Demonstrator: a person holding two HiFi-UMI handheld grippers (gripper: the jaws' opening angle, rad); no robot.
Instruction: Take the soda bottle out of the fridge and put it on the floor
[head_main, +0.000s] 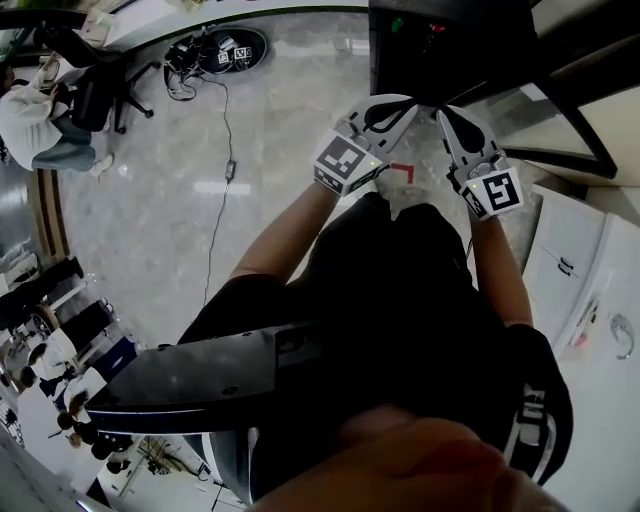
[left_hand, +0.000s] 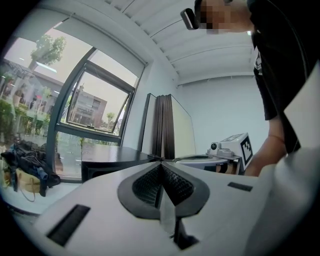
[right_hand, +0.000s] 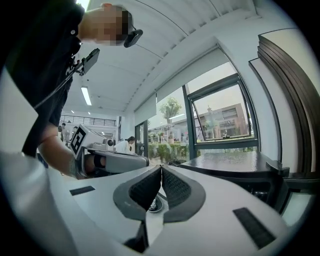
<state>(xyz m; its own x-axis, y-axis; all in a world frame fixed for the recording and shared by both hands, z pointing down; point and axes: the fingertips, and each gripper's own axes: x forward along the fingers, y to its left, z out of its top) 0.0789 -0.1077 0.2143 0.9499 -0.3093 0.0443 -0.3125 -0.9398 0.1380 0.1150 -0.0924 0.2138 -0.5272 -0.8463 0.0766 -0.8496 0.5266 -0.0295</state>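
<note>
The left gripper (head_main: 400, 103) and the right gripper (head_main: 447, 115) are both closed and carry nothing. In the left gripper view the ribbed pads (left_hand: 150, 182) meet along one seam with nothing between them. In the right gripper view the pads (right_hand: 174, 186) likewise press together.

From the head view, the two tools reach forward side by side, near each other but apart. Their tips sit just short of the small black fridge (head_main: 450, 45). The picture's upper edge cuts the fridge off, so only its lower front shows. That front is dark, with a green and a red glint in it, too dim to name. Whether its door stands open cannot be told.

The soda bottle cannot be made out in any view. Each gripper view shows only the fridge's flat black top (left_hand: 115, 159) and the window (left_hand: 95, 105) beyond it.

Grey marbled floor (head_main: 200, 200) spreads to the left, crossed by a thin cable (head_main: 222, 150). A small red mark (head_main: 403, 172) lies just below the grippers, partly covered by the person's black clothing. A dark, glossy shape (head_main: 200, 385) fills the bottom of the head view and hides what is under it. A seated person (head_main: 40, 125) is at the far left edge, partly cropped.
</note>
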